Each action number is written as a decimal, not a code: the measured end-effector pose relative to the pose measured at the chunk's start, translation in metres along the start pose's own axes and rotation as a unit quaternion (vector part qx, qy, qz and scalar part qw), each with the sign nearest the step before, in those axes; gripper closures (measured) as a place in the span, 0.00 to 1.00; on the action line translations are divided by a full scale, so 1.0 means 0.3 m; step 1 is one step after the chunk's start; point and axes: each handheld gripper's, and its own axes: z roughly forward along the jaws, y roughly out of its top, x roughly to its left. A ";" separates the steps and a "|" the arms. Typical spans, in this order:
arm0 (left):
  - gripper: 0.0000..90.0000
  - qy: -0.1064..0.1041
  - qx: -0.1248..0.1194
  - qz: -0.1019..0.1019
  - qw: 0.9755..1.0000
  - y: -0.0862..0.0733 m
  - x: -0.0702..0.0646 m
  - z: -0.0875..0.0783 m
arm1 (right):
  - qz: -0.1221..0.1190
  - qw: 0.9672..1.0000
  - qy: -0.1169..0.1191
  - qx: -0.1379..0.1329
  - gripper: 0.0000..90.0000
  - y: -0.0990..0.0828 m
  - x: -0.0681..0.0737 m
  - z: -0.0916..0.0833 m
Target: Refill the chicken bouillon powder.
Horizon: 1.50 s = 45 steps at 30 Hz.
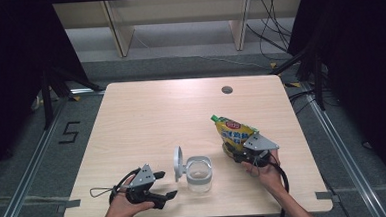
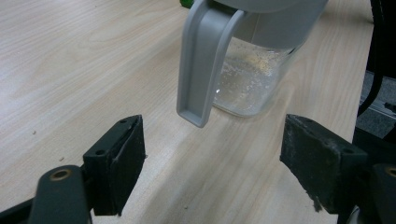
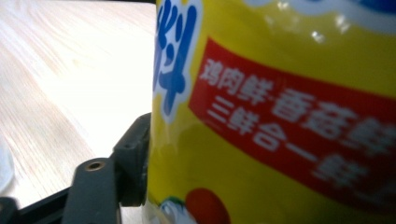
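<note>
Yellow seasoning pouch (image 1: 234, 133) with green cap (image 1: 213, 118) is standing right of centre on the wooden table (image 1: 146, 116), its lower part sitting between the right gripper (image 1: 243, 155) jaws, one jaw touching its side. Clear jar (image 1: 199, 174), grey lid (image 1: 178, 164) hinged open, is standing nearby. Left gripper (image 1: 165, 185) is resting with jaws spread, nothing between them.

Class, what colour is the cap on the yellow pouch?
Green; the cap tops the pouch, best seen in the high view.
</note>
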 end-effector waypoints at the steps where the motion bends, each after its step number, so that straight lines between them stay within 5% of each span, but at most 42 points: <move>1: 0.24 0.000 0.000 0.000 1.000 0.000 0.001 -0.001 | -0.016 1.000 -0.003 0.002 0.40 0.007 0.003 -0.009; 4: 0.24 0.000 0.000 0.002 1.000 0.000 0.003 -0.002 | -0.025 1.000 -0.007 0.006 0.41 0.013 0.007 -0.021; 9: 0.24 -0.001 -0.005 -0.013 1.000 -0.001 -0.001 -0.003 | -0.100 0.994 -0.042 0.013 0.41 0.045 0.013 -0.072; 11: 0.24 -0.001 -0.005 -0.014 1.000 -0.001 -0.001 -0.003 | -0.107 0.993 -0.042 0.014 0.41 0.055 0.019 -0.086; 13: 0.24 0.002 -0.007 -0.002 1.000 0.000 0.003 -0.004 | -0.137 0.989 -0.056 0.010 0.41 0.076 0.036 -0.113; 14: 0.24 0.003 -0.005 -0.006 1.000 0.000 0.001 -0.004 | -0.172 0.983 -0.067 0.009 0.41 0.090 0.046 -0.130; 19: 0.24 0.003 -0.008 -0.003 1.000 0.005 0.001 -0.010 | -0.189 0.980 -0.069 0.012 0.41 0.099 0.062 -0.162; 20: 0.24 0.007 -0.008 -0.014 1.000 0.004 -0.004 -0.012 | -0.206 0.975 -0.077 0.019 0.41 0.102 0.069 -0.176; 21: 0.24 0.007 -0.009 -0.013 1.000 0.004 -0.003 -0.012 | -0.206 0.975 -0.077 0.019 0.41 0.102 0.069 -0.176; 22: 0.24 0.005 -0.007 -0.006 1.000 0.006 0.002 -0.014 | -0.229 0.969 -0.085 0.024 0.41 0.106 0.077 -0.190; 25: 0.24 0.005 -0.008 -0.013 1.000 0.005 0.001 -0.014 | -0.226 0.970 -0.082 0.027 0.41 0.112 0.087 -0.218; 28: 0.24 0.015 -0.003 -0.006 1.000 0.006 0.004 -0.018 | -0.282 0.954 -0.100 0.037 0.41 0.119 0.114 -0.243; 29: 0.24 0.012 -0.002 -0.007 1.000 0.007 0.006 -0.019 | -0.291 0.951 -0.103 0.038 0.41 0.121 0.122 -0.251; 32: 0.24 0.012 -0.004 -0.008 1.000 0.007 0.005 -0.019 | -0.287 0.952 -0.099 0.033 0.41 0.124 0.132 -0.266; 33: 0.24 0.007 -0.012 -0.007 1.000 0.008 0.003 -0.019 | -0.300 0.947 -0.106 0.036 0.41 0.127 0.144 -0.279; 34: 0.24 0.007 -0.012 -0.007 1.000 0.008 0.003 -0.019 | -0.300 0.947 -0.106 0.036 0.41 0.127 0.144 -0.279; 35: 0.24 0.009 -0.012 -0.005 1.000 0.009 0.004 -0.020 | -0.326 0.937 -0.118 0.045 0.41 0.128 0.158 -0.289; 40: 0.24 0.005 -0.013 -0.010 1.000 0.007 0.004 -0.018 | -0.328 0.936 -0.119 0.049 0.41 0.125 0.169 -0.303; 41: 0.24 0.005 -0.009 -0.007 1.000 0.009 0.004 -0.021 | -0.365 0.920 -0.134 0.051 0.41 0.128 0.173 -0.304; 43: 0.24 0.007 -0.008 -0.006 1.000 0.010 0.005 -0.021 | -0.372 0.917 -0.134 0.053 0.41 0.132 0.178 -0.310; 45: 0.24 0.007 -0.009 -0.008 1.000 0.008 0.005 -0.021 | -0.372 0.917 -0.134 0.052 0.41 0.132 0.183 -0.315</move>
